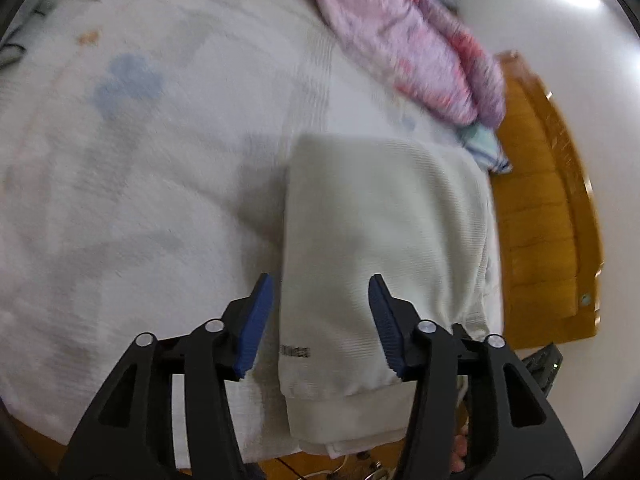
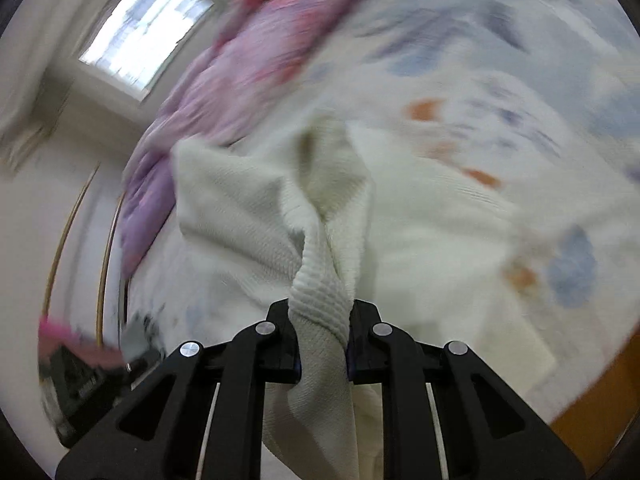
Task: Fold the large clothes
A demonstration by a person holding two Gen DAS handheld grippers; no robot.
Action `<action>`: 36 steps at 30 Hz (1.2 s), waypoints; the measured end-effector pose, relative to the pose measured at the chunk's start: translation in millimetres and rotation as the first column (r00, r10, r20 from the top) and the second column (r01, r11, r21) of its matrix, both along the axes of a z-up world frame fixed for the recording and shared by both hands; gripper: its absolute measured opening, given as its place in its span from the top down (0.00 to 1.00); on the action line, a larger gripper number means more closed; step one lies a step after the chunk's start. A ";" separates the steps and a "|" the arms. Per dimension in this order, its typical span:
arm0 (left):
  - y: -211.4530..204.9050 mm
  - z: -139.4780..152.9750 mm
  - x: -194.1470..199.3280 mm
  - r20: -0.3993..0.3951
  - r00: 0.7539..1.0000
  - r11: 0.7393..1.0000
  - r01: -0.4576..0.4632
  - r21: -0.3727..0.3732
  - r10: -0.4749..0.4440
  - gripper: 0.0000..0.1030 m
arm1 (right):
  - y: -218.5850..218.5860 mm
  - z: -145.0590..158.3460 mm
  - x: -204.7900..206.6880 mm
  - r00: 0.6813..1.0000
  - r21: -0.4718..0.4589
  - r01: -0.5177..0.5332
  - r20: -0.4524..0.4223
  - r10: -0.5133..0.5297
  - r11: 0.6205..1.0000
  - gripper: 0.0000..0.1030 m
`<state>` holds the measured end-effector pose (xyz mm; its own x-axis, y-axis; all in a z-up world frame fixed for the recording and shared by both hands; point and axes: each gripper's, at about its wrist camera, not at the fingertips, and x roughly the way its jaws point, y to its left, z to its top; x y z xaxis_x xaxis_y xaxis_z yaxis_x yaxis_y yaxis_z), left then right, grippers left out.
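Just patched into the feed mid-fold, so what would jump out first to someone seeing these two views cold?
The right gripper is clamped on a bunched ridge of the cream knit garment, lifting it off the bed. In the left wrist view, the left gripper stands open over the same garment's folded part, gripping nothing. A pink-and-purple blanket lies heaped at the bed's far edge.

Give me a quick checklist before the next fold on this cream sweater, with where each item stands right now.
1. Right gripper clamped on the cream sweater: ok, a bunched ribbed part sits between the pads.
2. Left gripper free of cloth: ok, open above the sweater.
3. Sweater on the bed sheet: ok.
4. Folded edges square: cannot tell, right view blurred.
5. Pink blanket clear of the sweater: ok in the left view.
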<state>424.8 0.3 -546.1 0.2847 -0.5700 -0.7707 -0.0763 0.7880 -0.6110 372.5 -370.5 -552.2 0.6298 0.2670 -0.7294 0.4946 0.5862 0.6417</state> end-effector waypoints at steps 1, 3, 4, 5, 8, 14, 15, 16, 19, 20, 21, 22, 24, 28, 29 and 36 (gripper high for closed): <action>-8.4 -8.9 0.2 -0.017 1.000 1.000 0.017 0.006 -0.017 0.49 | -6.8 -8.8 -4.0 0.999 0.016 0.022 -0.024 -0.022 1.000 0.87; -30.1 -28.4 -2.0 -0.069 0.995 0.997 0.069 0.025 -0.067 0.46 | -20.4 -27.8 -9.2 0.997 0.055 0.046 -0.060 -0.043 0.997 0.87; -37.8 -34.0 -2.7 -0.084 0.993 0.996 0.085 0.031 -0.082 0.46 | -21.3 -28.5 -7.4 0.997 0.053 0.046 -0.064 -0.043 0.998 0.87; -47.2 -40.2 -5.2 -0.097 0.990 0.993 0.108 0.040 -0.103 0.46 | -23.2 -24.5 -7.2 0.998 0.041 0.040 -0.052 -0.038 0.998 0.87; -61.1 -44.1 -12.2 -0.076 0.987 0.988 0.143 0.055 -0.138 0.45 | -21.3 -4.2 -1.1 1.000 0.058 0.000 0.027 -0.002 0.998 0.87; -75.0 -62.6 -27.3 -0.122 0.980 0.987 0.161 0.031 -0.156 0.35 | -47.9 -29.8 -8.0 0.994 0.001 0.014 -0.105 -0.014 1.000 0.87; -77.2 -68.1 -30.5 -0.141 0.978 0.986 0.161 0.033 -0.155 0.32 | -49.4 -41.3 -8.3 0.990 -0.003 0.000 -0.139 0.000 1.000 0.87; -79.1 -70.0 -32.7 -0.150 0.976 0.985 0.166 0.049 -0.157 0.30 | -48.9 -41.2 -10.4 0.990 -0.023 -0.015 -0.144 0.012 1.000 0.84; -78.5 -76.0 -45.3 -0.155 0.975 0.986 0.164 0.033 -0.157 0.27 | -51.5 -47.5 -15.5 0.981 -0.089 -0.017 -0.192 -0.001 0.996 0.60; -78.2 -78.9 -50.0 -0.167 0.974 0.987 0.160 0.017 -0.155 0.25 | -54.3 -51.0 -19.8 0.981 -0.085 -0.006 -0.193 -0.011 0.996 0.56; -79.8 -83.1 -54.2 -0.181 0.971 0.987 0.158 0.010 -0.154 0.22 | -56.4 -55.9 -23.9 0.981 -0.079 -0.005 -0.193 -0.010 0.997 0.54; -80.8 -87.4 -58.6 -0.194 0.968 0.987 0.162 0.015 -0.156 0.21 | -56.8 -59.2 -26.8 0.980 -0.083 -0.015 -0.200 -0.002 0.996 0.51; -86.8 -103.2 -63.0 -0.229 0.959 0.983 0.180 0.036 -0.168 0.15 | -59.1 -69.2 -26.3 0.977 -0.059 -0.021 -0.215 0.008 0.998 0.49; -93.2 -111.8 -55.4 -0.237 0.960 0.986 0.161 0.043 -0.147 0.14 | -66.2 -82.1 -31.0 0.972 0.013 0.029 -0.233 -0.025 1.000 0.31; -94.1 -111.3 -53.1 -0.245 0.957 0.986 0.165 0.034 -0.152 0.20 | -68.9 -86.2 -32.8 0.972 0.053 0.046 -0.231 -0.032 0.998 0.28; -102.3 -80.8 -22.4 -0.249 0.941 0.973 0.217 -0.075 -0.229 0.73 | -83.7 -97.3 -62.6 0.979 0.314 0.140 -0.189 -0.083 0.939 0.17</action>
